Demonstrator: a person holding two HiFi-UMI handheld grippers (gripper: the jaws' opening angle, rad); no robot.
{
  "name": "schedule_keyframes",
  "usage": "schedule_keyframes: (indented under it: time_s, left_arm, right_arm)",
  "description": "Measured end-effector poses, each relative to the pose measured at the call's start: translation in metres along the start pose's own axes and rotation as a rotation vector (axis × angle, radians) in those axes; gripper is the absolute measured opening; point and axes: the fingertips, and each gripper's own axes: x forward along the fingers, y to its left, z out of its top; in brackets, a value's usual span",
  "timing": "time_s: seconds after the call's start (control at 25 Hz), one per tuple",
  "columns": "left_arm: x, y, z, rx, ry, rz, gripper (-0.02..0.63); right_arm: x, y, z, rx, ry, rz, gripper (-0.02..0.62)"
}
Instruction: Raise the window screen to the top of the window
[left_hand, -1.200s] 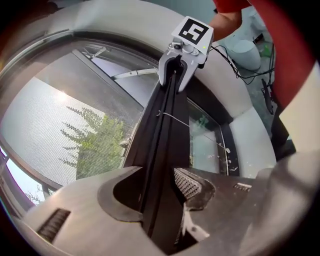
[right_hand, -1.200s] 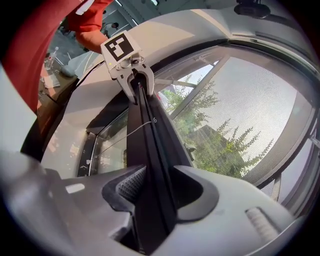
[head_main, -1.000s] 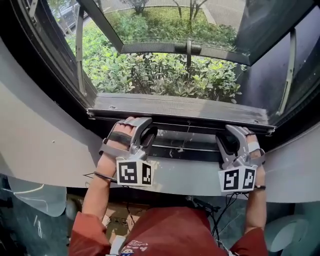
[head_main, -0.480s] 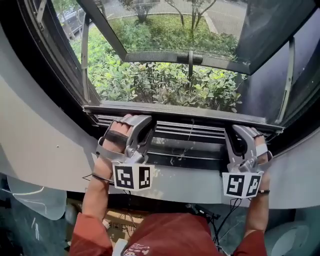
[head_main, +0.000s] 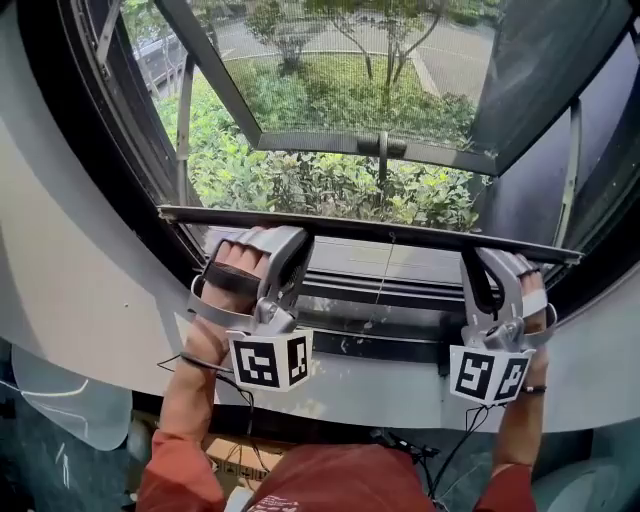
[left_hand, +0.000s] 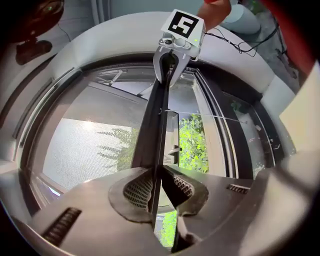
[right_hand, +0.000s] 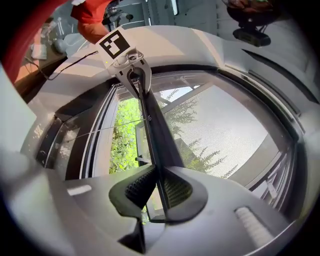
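Observation:
The window screen's dark bottom bar (head_main: 370, 232) runs level across the window opening, with grey mesh (head_main: 350, 262) stretched below it. My left gripper (head_main: 290, 242) grips the bar near its left end and my right gripper (head_main: 492, 262) near its right end. In the left gripper view the bar (left_hand: 155, 130) passes edge-on between the ribbed pads (left_hand: 139, 189) of the left gripper (left_hand: 156, 186), which are closing onto it. The right gripper (right_hand: 159, 189) pinches the bar (right_hand: 159, 135) likewise, its jaws still closing. Each view shows the other gripper at the bar's far end.
An outward-tilted window sash (head_main: 370, 145) with a handle (head_main: 382, 150) stands beyond the bar, with green bushes (head_main: 320, 185) below. A thin cord (head_main: 385, 275) hangs from the bar. Dark side frames (head_main: 130, 150) flank the opening. The curved grey sill (head_main: 400, 375) lies under both hands.
The screen bar has risen clear of the sill track, carried by both grippers. Mesh now shows beneath it. Both hands moved up together.

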Motion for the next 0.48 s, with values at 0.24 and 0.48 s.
schedule_keyframes:
  time_s: [0.24, 0.48]
  left_arm:
    - [0.004, 0.029, 0.003, 0.044, 0.062, 0.098, 0.058]
    - [0.004, 0.044, 0.006, 0.041, 0.086, 0.143, 0.058]
  right_arm:
    - [0.007, -0.024, 0.008, -0.135, 0.066, -0.106, 0.047]
    - [0.009, -0.037, 0.011, -0.194, 0.120, -0.152, 0.044]
